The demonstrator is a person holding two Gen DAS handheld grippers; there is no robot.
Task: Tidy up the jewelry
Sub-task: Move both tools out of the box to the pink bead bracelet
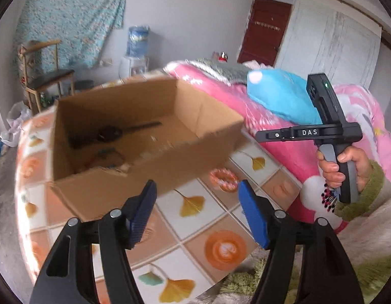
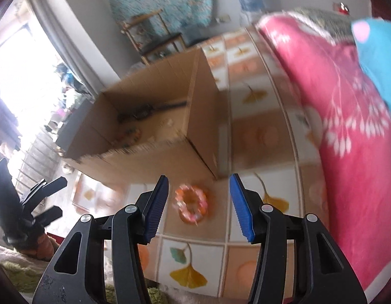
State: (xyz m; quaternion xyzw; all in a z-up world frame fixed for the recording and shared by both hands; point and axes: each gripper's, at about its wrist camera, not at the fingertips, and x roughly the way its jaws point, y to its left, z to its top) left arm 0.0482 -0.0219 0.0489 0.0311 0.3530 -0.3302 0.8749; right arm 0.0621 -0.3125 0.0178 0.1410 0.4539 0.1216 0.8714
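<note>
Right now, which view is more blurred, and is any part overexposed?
Right wrist view: stronger motion blur, smearing the cardboard box and the beaded bracelet; the window at left is blown out white. Left wrist view: milder blur on the box's edges, even light, no glare. Both show fisheye bending.

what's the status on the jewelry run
Left gripper and right gripper open, empty. Beaded bracelet on cloth beside box. Nothing in the way.
</note>
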